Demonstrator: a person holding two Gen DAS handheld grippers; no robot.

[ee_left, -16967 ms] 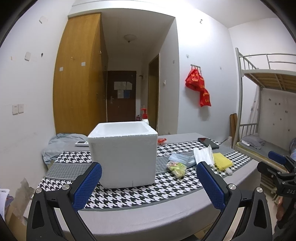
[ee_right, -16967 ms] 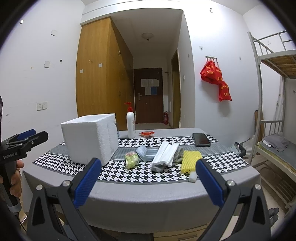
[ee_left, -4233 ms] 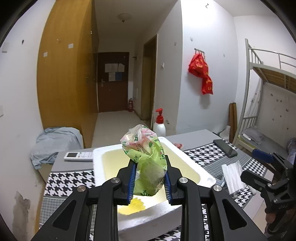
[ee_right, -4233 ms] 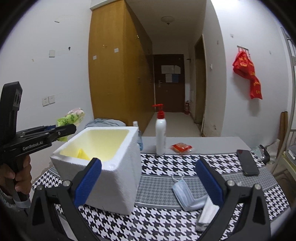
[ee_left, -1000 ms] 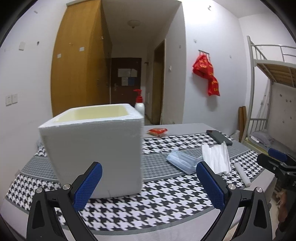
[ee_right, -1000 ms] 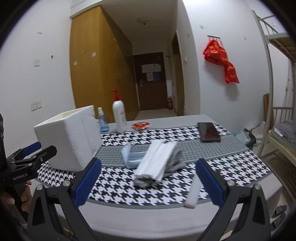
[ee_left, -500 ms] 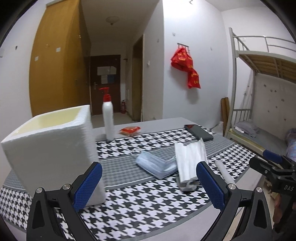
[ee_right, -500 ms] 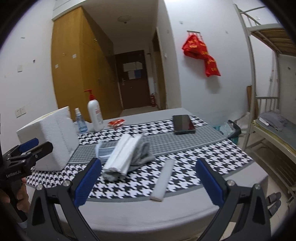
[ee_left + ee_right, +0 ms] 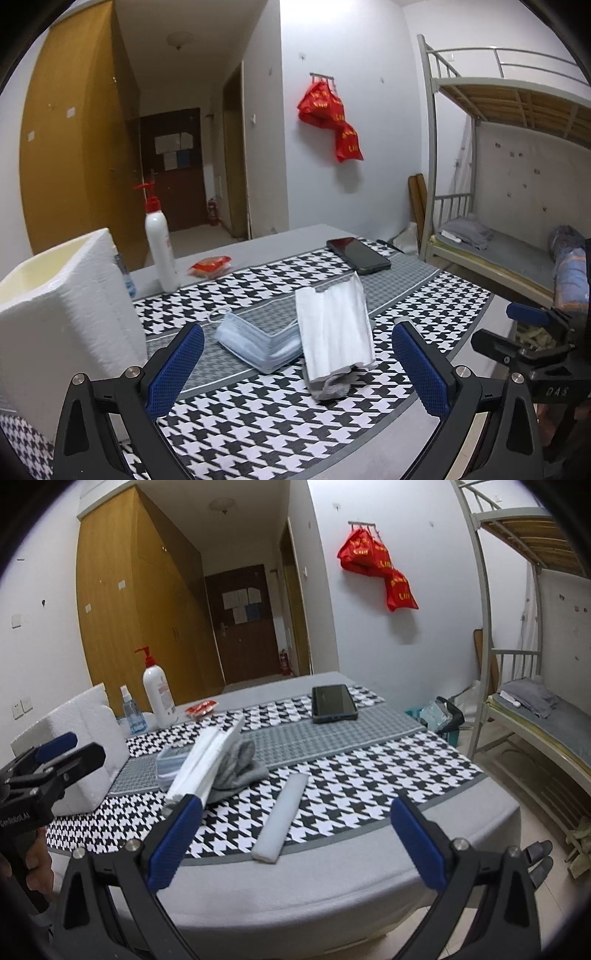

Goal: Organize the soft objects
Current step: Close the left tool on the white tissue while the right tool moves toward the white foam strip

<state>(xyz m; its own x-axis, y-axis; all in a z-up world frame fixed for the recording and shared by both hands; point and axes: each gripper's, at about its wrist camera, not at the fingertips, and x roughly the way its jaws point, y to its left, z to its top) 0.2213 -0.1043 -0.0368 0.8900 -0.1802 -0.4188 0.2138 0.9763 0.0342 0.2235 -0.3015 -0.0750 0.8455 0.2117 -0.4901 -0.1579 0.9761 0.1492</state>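
Soft stuff is lying mid-table on the houndstooth runner [image 9: 258, 428]: a stack of blue face masks [image 9: 255, 341], w/ a folded white tissue pack [image 9: 332, 328] leaning over a grey cloth [image 9: 236, 764] just beside it on the right. A white foam strip [image 9: 282, 818] is lying apart from them, nearer the table's front edge. The white foam box [image 9: 55, 332] is standing at the left end, open top, touching nothing else.

L gripper [image 9: 297, 369] is hovering in front of masks & tissue, fingers spread wide, gripping nothing. R gripper [image 9: 291, 843] is facing the foam strip, fingers likewise spread, empty.

Further back: pump bottle [image 9: 160, 254], small spray bottle [image 9: 130, 710], red packet [image 9: 210, 266], dark phone [image 9: 358, 254]. A hand [image 9: 35, 867] is gripping the L tool's handle.
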